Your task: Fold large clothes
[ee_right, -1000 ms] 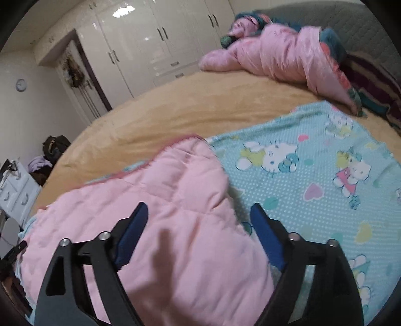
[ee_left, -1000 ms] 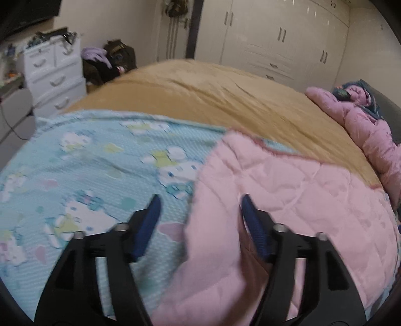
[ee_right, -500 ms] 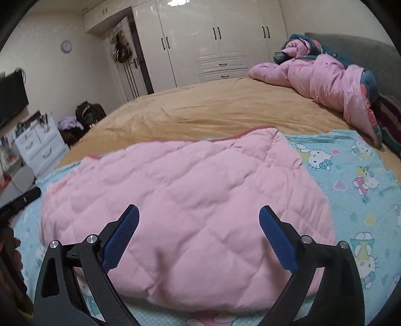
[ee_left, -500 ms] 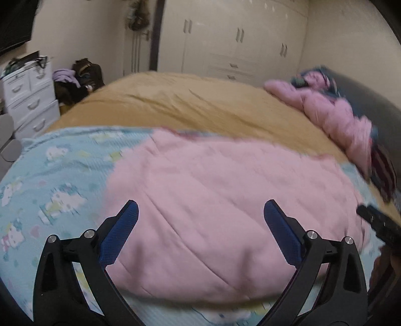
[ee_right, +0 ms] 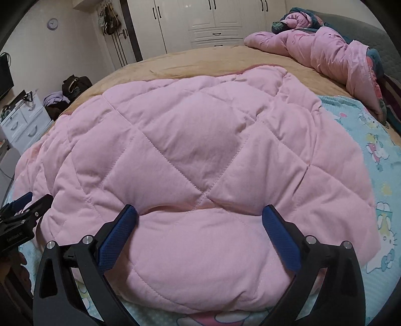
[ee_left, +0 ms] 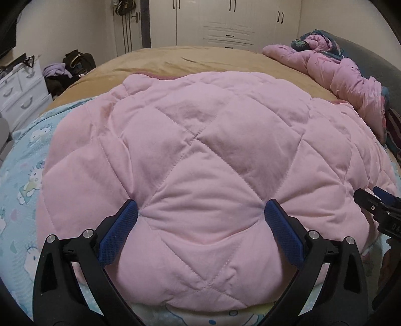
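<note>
A pink quilted blanket (ee_left: pixel 200 125) lies folded over on the bed, its blue cartoon-print side (ee_left: pixel 22 163) showing at the left and along the near edge. My left gripper (ee_left: pixel 200 204) stands wide open low over the near edge, a puffed quilt panel bulging between its blue fingers (ee_left: pixel 120 225). The right wrist view shows the same pink blanket (ee_right: pixel 188 138), with the blue print (ee_right: pixel 376 150) at the right. My right gripper (ee_right: pixel 199 208) is also wide open over the near edge. Each gripper appears in the other's view: the right gripper (ee_left: pixel 376 200) and the left gripper (ee_right: pixel 22 205).
The blanket rests on a tan bedspread (ee_left: pixel 200 60). A crumpled pink duvet (ee_left: pixel 345 75) lies against the grey headboard at the far right. White drawers (ee_left: pixel 20 87) and dark bags (ee_left: pixel 72 65) stand left of the bed, with white wardrobes (ee_left: pixel 225 22) behind.
Both grippers opened wider and sank toward the blanket's near edge. The pink layer, earlier a flap beside much blue print, now covers most of each view.
</note>
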Demonstrator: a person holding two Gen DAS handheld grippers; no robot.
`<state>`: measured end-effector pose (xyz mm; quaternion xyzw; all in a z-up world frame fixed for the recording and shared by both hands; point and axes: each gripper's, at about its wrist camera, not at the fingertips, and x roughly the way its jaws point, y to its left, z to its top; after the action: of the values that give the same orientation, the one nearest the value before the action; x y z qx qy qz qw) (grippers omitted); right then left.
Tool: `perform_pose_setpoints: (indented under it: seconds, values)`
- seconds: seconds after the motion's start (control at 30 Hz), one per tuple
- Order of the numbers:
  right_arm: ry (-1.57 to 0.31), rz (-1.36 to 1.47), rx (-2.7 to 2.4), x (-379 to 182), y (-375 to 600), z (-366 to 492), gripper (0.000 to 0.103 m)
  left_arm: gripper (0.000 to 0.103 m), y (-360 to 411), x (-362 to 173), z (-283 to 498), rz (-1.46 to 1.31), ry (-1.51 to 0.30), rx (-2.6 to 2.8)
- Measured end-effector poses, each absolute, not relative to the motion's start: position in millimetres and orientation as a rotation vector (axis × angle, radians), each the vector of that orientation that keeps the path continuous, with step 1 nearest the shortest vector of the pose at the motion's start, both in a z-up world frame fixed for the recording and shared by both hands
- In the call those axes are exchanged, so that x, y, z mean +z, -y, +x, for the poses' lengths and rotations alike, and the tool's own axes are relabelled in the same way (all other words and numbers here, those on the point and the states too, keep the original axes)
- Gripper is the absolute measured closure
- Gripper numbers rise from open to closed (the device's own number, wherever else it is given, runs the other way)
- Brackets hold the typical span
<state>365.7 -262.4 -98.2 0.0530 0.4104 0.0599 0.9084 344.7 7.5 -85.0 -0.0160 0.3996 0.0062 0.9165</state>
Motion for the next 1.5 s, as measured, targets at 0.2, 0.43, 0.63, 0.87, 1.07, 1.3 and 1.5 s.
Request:
perform_pose_setpoints:
  seconds: [0.2,0.43,0.63,0.87,1.07,1.3,1.5]
  values:
    - [-0.809,0.12,0.137,-85.3,264.0,353.3,0.004,0.008,-11.2,-71.9,334.9,-0.066,-0.825,0.0]
    - [-0.712,0.213,0.189,-49.0,271.9,336.5,0.004,0.008,-14.9,-37.3,326.9,-0.072,-0.776,-0.005]
    - [-0.641,0.224,0.236,-23.1,268.0,320.8,0.004,0.008,-23.9,-11.8,316.1,-0.058,-0.711,0.028]
    - [-0.591,0.238,0.262,-3.7,268.7,309.9,0.004,0.008,-39.9,1.3,310.3,-0.047,-0.684,0.078]
    - [-0.558,0.234,0.239,7.1,277.8,304.9,0.004,0.008,-61.0,5.0,310.0,-0.058,-0.673,0.134]
    - [-0.564,0.228,0.171,5.8,304.7,308.4,0.004,0.008,-87.0,3.5,311.2,-0.086,-0.668,0.186]
    - [-0.607,0.257,0.091,-7.0,340.7,321.2,0.004,0.008,-112.7,-6.7,318.7,-0.127,-0.699,0.229]
